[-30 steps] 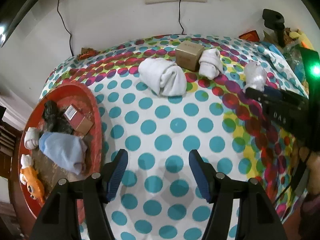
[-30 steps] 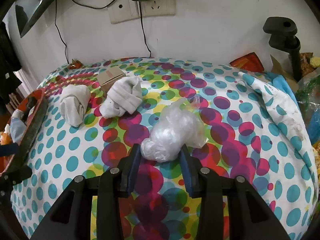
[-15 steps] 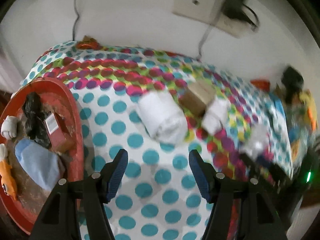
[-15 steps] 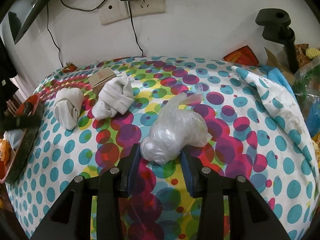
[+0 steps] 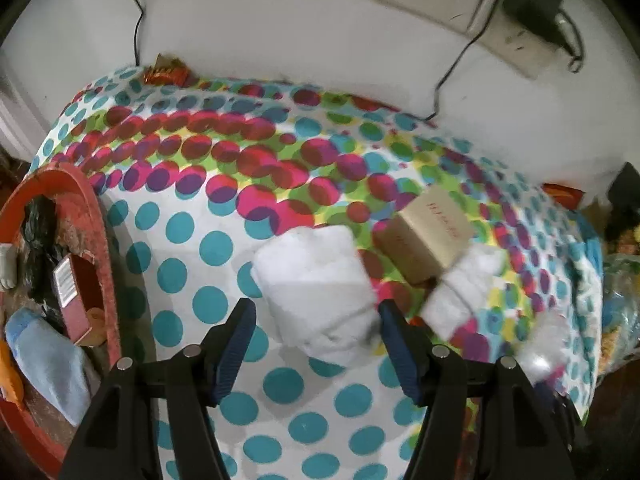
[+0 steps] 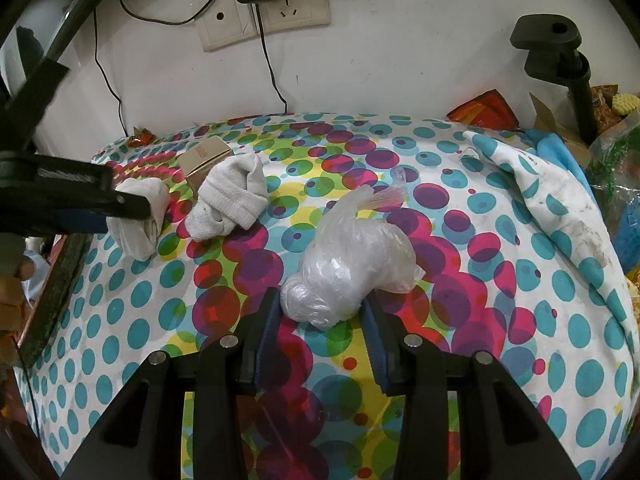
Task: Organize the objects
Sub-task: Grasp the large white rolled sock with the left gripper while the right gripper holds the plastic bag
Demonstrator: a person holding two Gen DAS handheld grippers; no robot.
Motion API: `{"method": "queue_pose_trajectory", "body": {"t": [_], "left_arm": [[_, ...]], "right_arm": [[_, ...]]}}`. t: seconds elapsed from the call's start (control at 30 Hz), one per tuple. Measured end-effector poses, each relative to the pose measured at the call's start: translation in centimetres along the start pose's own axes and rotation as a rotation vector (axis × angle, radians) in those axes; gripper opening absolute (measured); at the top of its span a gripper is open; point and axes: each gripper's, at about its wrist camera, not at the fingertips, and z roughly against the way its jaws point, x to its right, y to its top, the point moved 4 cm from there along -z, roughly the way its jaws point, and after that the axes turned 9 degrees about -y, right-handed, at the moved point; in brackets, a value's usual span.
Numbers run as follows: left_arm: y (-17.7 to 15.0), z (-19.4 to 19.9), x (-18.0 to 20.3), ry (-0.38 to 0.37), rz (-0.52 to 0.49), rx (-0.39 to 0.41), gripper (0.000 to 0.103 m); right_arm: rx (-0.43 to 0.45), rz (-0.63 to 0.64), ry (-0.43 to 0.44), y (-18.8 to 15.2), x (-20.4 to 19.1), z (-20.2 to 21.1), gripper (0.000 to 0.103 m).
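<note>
So the rolled white cloth on the dotted bench is my next pick: it sits between my left tongs, which are spread wide and not touching it yet. Next I squeeze, then carry it to the red tray, I reckon. My right tongs straddle the plastic bag, pads barely off it after easing apart.

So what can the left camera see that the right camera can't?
Only the left wrist view shows inside the red tray: a blue cloth and a small red box. Only the right wrist view shows the black stand and the right gripper around the plastic bag's end. Both show the cardboard box, two white rolled cloths, the larger before the left gripper.
</note>
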Motion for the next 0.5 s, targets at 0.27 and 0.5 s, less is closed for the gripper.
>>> {"method": "queue_pose_trajectory", "body": {"t": [0.27, 0.5], "left_arm": [[-0.1, -2.1, -0.2, 0.015, -0.004, -0.024, 0.067], [-1.0, -2.1, 0.5, 0.064, -0.118, 0.053, 0.069]], "right_arm": [[0.001, -0.004, 0.005, 0.1, 0.0, 0.1, 0.04], [0.04, -0.019, 0.041, 0.5, 0.0, 0.8, 0.053]]}}
